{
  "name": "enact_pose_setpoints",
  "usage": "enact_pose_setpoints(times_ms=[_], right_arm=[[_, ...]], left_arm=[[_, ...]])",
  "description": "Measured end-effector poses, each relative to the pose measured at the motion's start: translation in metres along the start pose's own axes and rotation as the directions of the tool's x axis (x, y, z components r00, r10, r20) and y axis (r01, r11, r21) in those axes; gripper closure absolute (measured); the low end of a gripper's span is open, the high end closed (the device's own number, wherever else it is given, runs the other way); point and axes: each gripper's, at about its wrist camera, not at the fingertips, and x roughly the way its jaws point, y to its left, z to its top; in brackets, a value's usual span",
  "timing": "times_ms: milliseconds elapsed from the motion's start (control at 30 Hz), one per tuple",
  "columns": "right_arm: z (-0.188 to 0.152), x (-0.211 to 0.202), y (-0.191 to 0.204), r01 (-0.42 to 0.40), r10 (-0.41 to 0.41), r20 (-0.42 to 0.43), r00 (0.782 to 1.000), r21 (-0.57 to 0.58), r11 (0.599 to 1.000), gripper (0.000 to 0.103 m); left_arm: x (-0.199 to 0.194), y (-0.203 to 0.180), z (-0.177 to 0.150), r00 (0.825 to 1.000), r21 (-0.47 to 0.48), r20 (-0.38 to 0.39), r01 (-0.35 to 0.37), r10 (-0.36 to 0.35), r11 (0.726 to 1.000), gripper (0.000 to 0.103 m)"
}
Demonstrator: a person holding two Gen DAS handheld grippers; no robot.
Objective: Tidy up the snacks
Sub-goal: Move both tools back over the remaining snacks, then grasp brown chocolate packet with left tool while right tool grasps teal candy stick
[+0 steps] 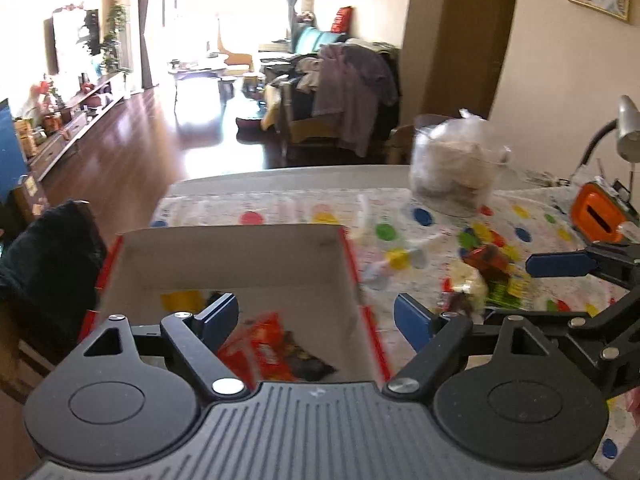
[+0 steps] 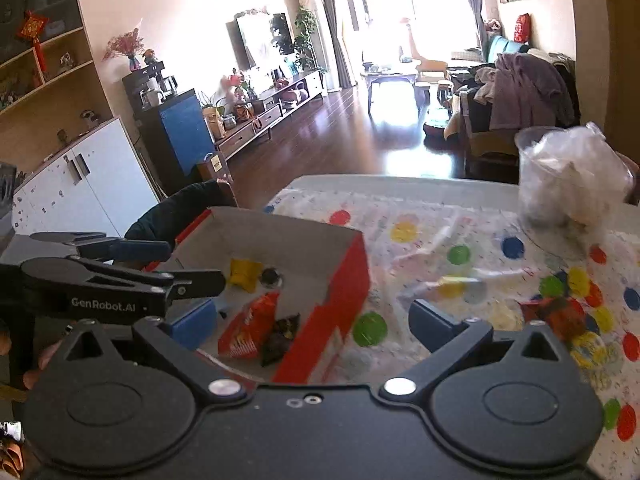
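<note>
Two handheld grippers hover over a table covered with a white cloth (image 2: 460, 216) printed with coloured dots. The left gripper (image 1: 316, 312) is poised above an open cardboard box (image 1: 224, 256) with red outer sides, its blue-padded jaws spread wide and holding nothing. The right gripper (image 2: 308, 320) sits just right of the left one, straddling the box's right wall, and its jaws are also wide apart and empty. Inside the box lie a red snack packet (image 2: 250, 330), a small dark packet (image 2: 282, 336) touching it, and a yellow packet (image 2: 245, 274) farther back. To the right of the box, on the cloth, a loose pile of snacks (image 1: 486, 276) in red, yellow and green wrappers waits unsorted; motion blur keeps the individual pieces from being told apart. Beyond the pile stand a clear container (image 2: 572, 184) stuffed with pale wrapping and, at the far right edge in the left view, an orange box (image 1: 596, 216). Judging by the scene, the sorting looks partly done: some snacks are in the box, more remain outside. The next move probably calls for the right gripper to swing right over the pile, lower around one wrapper, and close gently so the packet is not crushed.
</note>
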Motion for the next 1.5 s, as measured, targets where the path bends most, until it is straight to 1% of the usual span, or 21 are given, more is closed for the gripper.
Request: enact_pose_setpoints(times_ms=[133, 233, 333, 467, 567, 633, 667, 733, 800, 933, 1000, 1033, 1100, 1200, 1267, 1333, 1400, 1433, 1467, 1500], right_arm=[[-0.016, -0.009, -0.024, 0.037, -0.036, -0.013, 0.999, 0.035, 0.999, 0.000], [-0.027, -0.018, -0.045, 0.049, -0.048, -0.029, 0.998, 0.066, 0.997, 0.000], [-0.036, -0.030, -0.069, 0.077, -0.075, -0.039, 0.996, 0.061, 0.995, 0.000], [-0.051, -0.036, -0.102, 0.111, -0.107, -0.073, 0.992, 0.059, 0.992, 0.000], [-0.063, -0.037, -0.127, 0.113, -0.106, -0.111, 0.988, 0.056, 0.992, 0.001], [-0.070, -0.036, -0.142, 0.108, -0.102, -0.138, 0.985, 0.038, 0.993, 0.004], [-0.073, -0.033, -0.148, 0.109, -0.103, -0.150, 0.983, 0.028, 0.994, 0.005], [-0.080, -0.026, -0.161, 0.112, -0.107, -0.171, 0.979, 0.016, 0.994, 0.012], [-0.086, -0.016, -0.175, 0.105, -0.100, -0.206, 0.973, 0.014, 0.994, 0.021], [-0.095, 0.004, -0.194, 0.089, -0.093, -0.253, 0.963, -0.028, 0.996, 0.027], [-0.098, 0.014, -0.200, 0.078, -0.089, -0.277, 0.957, -0.048, 0.996, 0.035], [-0.098, 0.019, -0.203, 0.070, -0.084, -0.288, 0.954, -0.058, 0.996, 0.036], [-0.099, 0.027, -0.205, 0.050, -0.078, -0.304, 0.949, -0.098, 0.994, 0.041], [-0.101, 0.036, -0.207, 0.029, -0.074, -0.324, 0.943, -0.143, 0.989, 0.045], [-0.102, 0.040, -0.209, 0.012, -0.067, -0.332, 0.941, -0.164, 0.986, 0.048], [-0.102, 0.044, -0.210, 0.001, -0.063, -0.343, 0.937, -0.176, 0.984, 0.052], [-0.102, 0.048, -0.212, -0.008, -0.059, -0.353, 0.934, -0.184, 0.983, 0.058], [-0.103, 0.049, -0.212, -0.013, -0.056, -0.356, 0.933, -0.190, 0.982, 0.059], [-0.102, 0.051, -0.212, -0.016, -0.056, -0.360, 0.931, -0.194, 0.981, 0.061], [-0.103, 0.053, -0.213, -0.017, -0.058, -0.367, 0.928, -0.199, 0.980, 0.064]], left_arm=[[0.011, -0.027, -0.004, 0.999, 0.027, -0.019, 0.033, -0.033, 0.999, 0.017], [0.020, -0.047, -0.006, 0.998, 0.041, -0.041, 0.055, -0.054, 0.998, 0.018], [0.030, -0.069, -0.007, 0.995, 0.076, -0.061, 0.088, -0.083, 0.993, 0.018], [0.045, -0.098, -0.011, 0.991, 0.105, -0.079, 0.114, -0.106, 0.988, 0.018], [0.059, -0.120, -0.012, 0.985, 0.131, -0.111, 0.145, -0.131, 0.981, 0.018], [0.069, -0.133, -0.014, 0.980, 0.148, -0.137, 0.161, -0.141, 0.976, 0.018], [0.074, -0.138, -0.015, 0.979, 0.156, -0.147, 0.167, -0.144, 0.974, 0.018], [0.086, -0.149, -0.018, 0.977, 0.166, -0.168, 0.160, -0.132, 0.973, 0.018], [0.097, -0.157, -0.019, 0.975, 0.168, -0.187, 0.155, -0.123, 0.974, 0.018], [0.120, -0.169, -0.022, 0.971, 0.169, -0.218, 0.138, -0.100, 0.976, 0.018], [0.130, -0.173, -0.022, 0.970, 0.173, -0.229, 0.123, -0.082, 0.977, 0.018], [0.136, -0.174, -0.022, 0.969, 0.169, -0.235, 0.115, -0.074, 0.979, 0.018], [0.147, -0.175, -0.020, 0.967, 0.160, -0.245, 0.107, -0.066, 0.981, 0.018], [0.163, -0.174, -0.015, 0.966, 0.153, -0.255, 0.091, -0.050, 0.984, 0.018], [0.176, -0.172, -0.011, 0.961, 0.130, -0.272, 0.080, -0.042, 0.988, 0.018], [0.186, -0.171, -0.008, 0.956, 0.112, -0.287, 0.095, -0.059, 0.989, 0.018], [0.195, -0.172, -0.007, 0.952, 0.118, -0.298, 0.106, -0.067, 0.987, 0.018], [0.201, -0.173, -0.006, 0.948, 0.120, -0.311, 0.115, -0.073, 0.986, 0.018], [0.207, -0.173, -0.006, 0.943, 0.118, -0.323, 0.120, -0.076, 0.986, 0.019], [0.211, -0.173, -0.005, 0.940, 0.118, -0.334, 0.120, -0.074, 0.986, 0.023]])
